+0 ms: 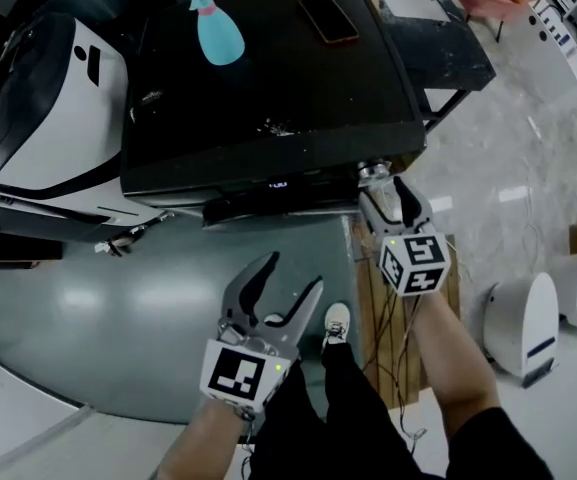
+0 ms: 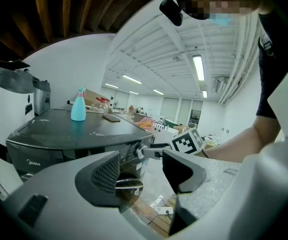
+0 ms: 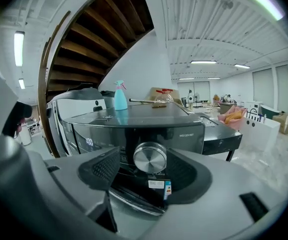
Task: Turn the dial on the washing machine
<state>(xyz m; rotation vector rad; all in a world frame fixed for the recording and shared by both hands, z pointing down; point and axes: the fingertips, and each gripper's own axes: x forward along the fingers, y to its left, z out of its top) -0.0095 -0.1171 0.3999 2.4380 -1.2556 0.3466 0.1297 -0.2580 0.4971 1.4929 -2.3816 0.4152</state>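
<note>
The fingers (image 3: 101, 170) of our right gripper (image 1: 385, 190) are wide apart, one on each side of the round silver dial (image 3: 149, 157). They are not squeezing it, and we can see a gap on one side. The dial sticks out of the front of the dark washing machine (image 1: 268, 78), near its right end. The fingers (image 2: 104, 176) of our left gripper (image 1: 290, 278) are apart too, with nothing in between. That gripper hangs well away from the machine.

What could go wrong? We think that if we twist before we close, the fingers will just swing round the smooth dial and it won't turn. If we close off to one side, one finger may touch first and slip off. A hard shove could also shake the blue spray bottle (image 1: 218, 28) on top.
</note>
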